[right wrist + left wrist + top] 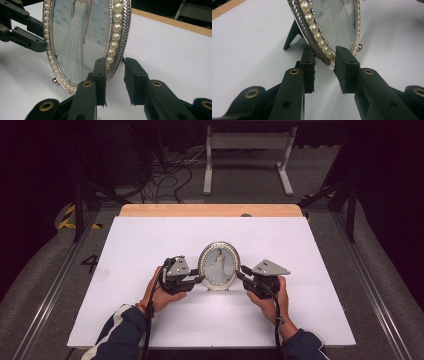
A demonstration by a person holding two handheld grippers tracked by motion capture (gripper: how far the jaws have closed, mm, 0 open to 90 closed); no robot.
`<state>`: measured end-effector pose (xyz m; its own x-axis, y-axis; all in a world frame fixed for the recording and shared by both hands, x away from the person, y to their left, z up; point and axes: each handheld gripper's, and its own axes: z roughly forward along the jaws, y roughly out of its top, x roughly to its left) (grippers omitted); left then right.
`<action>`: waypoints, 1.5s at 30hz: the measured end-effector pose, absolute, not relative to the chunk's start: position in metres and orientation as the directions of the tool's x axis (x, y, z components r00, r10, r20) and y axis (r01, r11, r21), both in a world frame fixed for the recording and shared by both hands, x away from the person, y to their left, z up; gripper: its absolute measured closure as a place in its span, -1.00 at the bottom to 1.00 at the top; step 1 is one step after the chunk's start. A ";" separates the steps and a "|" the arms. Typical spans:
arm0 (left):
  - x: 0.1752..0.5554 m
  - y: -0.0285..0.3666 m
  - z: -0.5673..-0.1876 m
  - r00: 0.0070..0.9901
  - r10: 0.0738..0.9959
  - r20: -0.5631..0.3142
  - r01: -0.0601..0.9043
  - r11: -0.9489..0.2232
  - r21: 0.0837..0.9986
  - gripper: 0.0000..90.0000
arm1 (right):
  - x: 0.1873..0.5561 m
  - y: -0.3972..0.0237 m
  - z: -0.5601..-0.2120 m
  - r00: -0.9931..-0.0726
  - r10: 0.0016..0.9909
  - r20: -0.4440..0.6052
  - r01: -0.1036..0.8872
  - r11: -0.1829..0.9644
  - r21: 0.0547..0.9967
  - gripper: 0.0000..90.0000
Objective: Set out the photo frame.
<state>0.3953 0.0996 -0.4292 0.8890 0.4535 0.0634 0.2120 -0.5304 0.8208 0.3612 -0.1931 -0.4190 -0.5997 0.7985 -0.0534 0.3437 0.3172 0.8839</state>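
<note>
An oval silver photo frame (pixel 219 265) edged with pearls stands upright on the white table, holding a picture of a figure in a long pale dress. My left gripper (pixel 200 279) is at its left edge. In the left gripper view the frame's rim (pixel 322 47) sits between the pads of that gripper (pixel 324 62), with a slit of table visible beside it. My right gripper (pixel 240 272) is at the right edge. There the rim (pixel 117 37) also stands between that gripper's pads (pixel 115 67) with a small gap. Both are open around the rim. The left gripper's fingers (pixel 30 40) appear beyond the frame.
The frame's black back leg (pixel 292 35) and a small ball foot (pixel 54 80) rest on the white sheet (pixel 150 320). A wooden table edge (pixel 210 210) runs along the back. Beyond it on the floor are a white metal stand (pixel 247 150) and loose cables (pixel 170 175).
</note>
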 end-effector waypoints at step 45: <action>0.371 0.128 -0.422 0.811 0.545 0.213 0.195 -0.595 0.780 -0.61 | 0.353 -0.212 -0.412 -0.634 0.740 -0.226 0.319 0.516 0.795 -0.58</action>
